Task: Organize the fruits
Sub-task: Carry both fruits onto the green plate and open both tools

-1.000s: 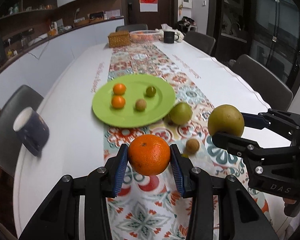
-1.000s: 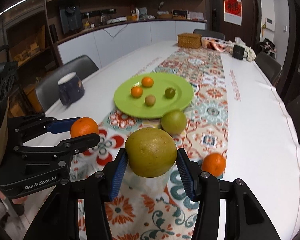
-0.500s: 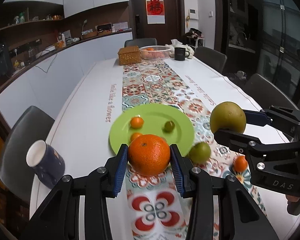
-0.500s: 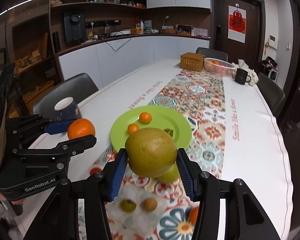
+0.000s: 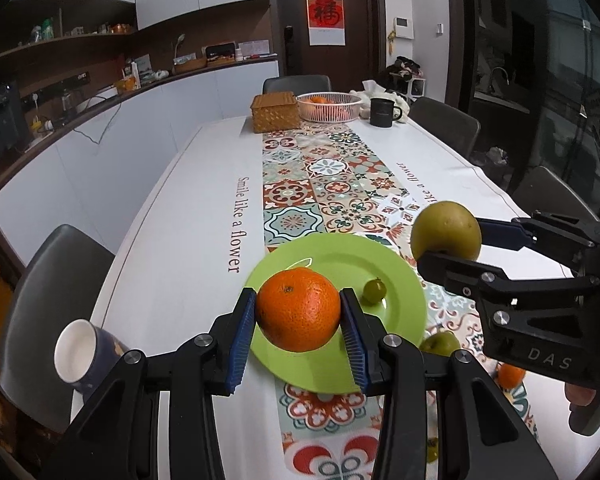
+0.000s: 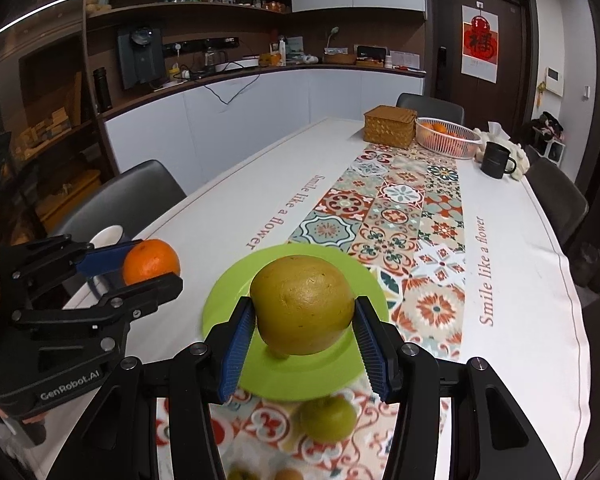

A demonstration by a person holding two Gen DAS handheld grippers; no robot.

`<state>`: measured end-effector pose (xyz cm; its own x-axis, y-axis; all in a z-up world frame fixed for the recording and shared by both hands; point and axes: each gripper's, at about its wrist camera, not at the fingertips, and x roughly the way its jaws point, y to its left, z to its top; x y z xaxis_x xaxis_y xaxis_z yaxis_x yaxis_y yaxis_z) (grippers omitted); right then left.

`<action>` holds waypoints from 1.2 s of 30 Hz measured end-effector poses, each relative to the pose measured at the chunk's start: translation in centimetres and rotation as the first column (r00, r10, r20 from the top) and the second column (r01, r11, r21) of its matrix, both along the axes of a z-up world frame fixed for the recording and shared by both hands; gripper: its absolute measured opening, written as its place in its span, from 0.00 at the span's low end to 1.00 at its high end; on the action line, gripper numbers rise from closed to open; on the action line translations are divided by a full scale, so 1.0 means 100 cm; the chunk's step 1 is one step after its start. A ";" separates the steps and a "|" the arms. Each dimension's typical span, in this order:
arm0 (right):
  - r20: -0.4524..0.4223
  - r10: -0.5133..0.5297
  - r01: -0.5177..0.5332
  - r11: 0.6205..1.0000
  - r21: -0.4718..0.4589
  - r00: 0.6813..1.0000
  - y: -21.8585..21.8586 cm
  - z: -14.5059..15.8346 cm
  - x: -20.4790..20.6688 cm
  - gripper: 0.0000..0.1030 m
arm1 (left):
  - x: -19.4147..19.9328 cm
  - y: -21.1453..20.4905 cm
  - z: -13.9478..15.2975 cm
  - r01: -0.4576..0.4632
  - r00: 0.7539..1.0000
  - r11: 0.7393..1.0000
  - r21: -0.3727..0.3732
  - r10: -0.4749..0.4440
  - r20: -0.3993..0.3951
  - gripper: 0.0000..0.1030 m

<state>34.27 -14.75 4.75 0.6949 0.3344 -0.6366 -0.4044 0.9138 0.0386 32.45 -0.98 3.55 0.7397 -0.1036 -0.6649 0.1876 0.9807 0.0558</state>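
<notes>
**Two fruits carried above the green plate**

Orange (image 5: 298,311) clamped in left claw (image 5: 299,322), lower centre. Yellow-green pear (image 6: 302,310) pinched in right claw (image 6: 304,330), centre frame. Both aloft over green plate (image 5: 404,300) on desk (image 5: 188,240), probably for sorting.

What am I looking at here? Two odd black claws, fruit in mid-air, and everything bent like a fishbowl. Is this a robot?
No robot: a person holds a two-finger gripper in each hand, each with a wide-angle camera looking along its fingers. One picture comes from the left gripper, shut on an orange; the other from the right gripper, shut on a yellow-green pear. Each view also shows the other gripper from the side. Below lies a table with a patterned runner, a green plate, some loose fruit, and a mug.
</notes>
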 end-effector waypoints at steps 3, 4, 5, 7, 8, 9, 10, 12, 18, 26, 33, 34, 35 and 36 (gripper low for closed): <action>-0.015 0.003 -0.003 1.000 0.001 1.000 0.004 -0.002 0.019 0.50 | 0.014 0.002 -0.004 -0.002 1.000 1.000 -0.001 0.002 -0.011 0.40; -0.020 0.007 -0.007 1.000 -0.002 1.000 0.006 -0.003 0.023 0.50 | 0.018 0.002 -0.006 -0.002 1.000 1.000 -0.002 0.002 -0.015 0.40; -0.024 0.009 -0.009 1.000 -0.004 1.000 0.008 -0.005 0.026 0.50 | 0.023 0.003 -0.009 -0.004 1.000 1.000 -0.001 0.004 -0.019 0.40; -0.036 0.007 -0.008 1.000 -0.012 0.999 0.011 -0.010 0.038 0.50 | 0.032 0.004 -0.014 -0.008 1.000 1.000 0.004 0.008 -0.029 0.40; -0.044 0.007 -0.007 1.000 -0.014 0.999 0.013 -0.012 0.043 0.50 | 0.037 0.004 -0.017 -0.009 0.999 1.000 0.005 0.009 -0.036 0.40; -0.056 0.004 -0.005 1.000 -0.016 0.998 0.014 -0.016 0.049 0.50 | 0.040 0.005 -0.020 -0.010 0.999 1.000 0.006 0.010 -0.042 0.40; -0.065 0.002 -0.003 1.000 -0.016 0.998 0.015 -0.019 0.055 0.50 | 0.044 0.006 -0.023 -0.010 0.999 1.000 0.005 0.011 -0.049 0.40; -0.083 -0.001 -0.001 1.000 -0.020 0.997 0.016 -0.026 0.063 0.50 | 0.051 0.007 -0.029 -0.010 0.998 1.000 0.007 0.010 -0.061 0.40; -0.146 -0.002 -0.005 0.999 -0.051 0.989 0.023 -0.052 0.085 0.50 | 0.073 0.010 -0.053 -0.012 0.993 1.000 0.008 0.013 -0.115 0.40; -0.225 0.004 -0.021 0.997 -0.073 0.974 0.033 -0.078 0.104 0.50 | 0.092 0.010 -0.080 -0.003 0.985 1.000 0.017 0.006 -0.173 0.40; -0.281 0.000 -0.023 0.997 -0.078 0.960 0.034 -0.096 0.115 0.50 | 0.102 0.012 -0.096 -0.011 0.975 1.000 -0.005 0.010 -0.221 0.40; -0.286 -0.001 -0.023 0.997 -0.079 0.958 0.034 -0.097 0.116 0.50 | 0.103 0.012 -0.097 -0.012 0.974 1.000 -0.004 0.011 -0.227 0.41; -0.292 -0.004 -0.020 0.997 -0.079 0.957 0.034 -0.099 0.116 0.50 | 0.103 0.012 -0.098 -0.012 0.974 1.000 -0.001 0.012 -0.227 0.42; -0.293 -0.003 -0.021 0.997 -0.078 0.956 0.034 -0.100 0.116 0.50 | 0.101 0.012 -0.097 -0.013 0.976 1.000 0.003 0.014 -0.219 0.44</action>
<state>45.91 -11.34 -5.22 0.4714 0.2803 -0.8362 -0.3943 0.9151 0.0844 42.57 0.21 -6.18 0.5777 -0.0935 -0.8109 0.1822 0.9831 0.0164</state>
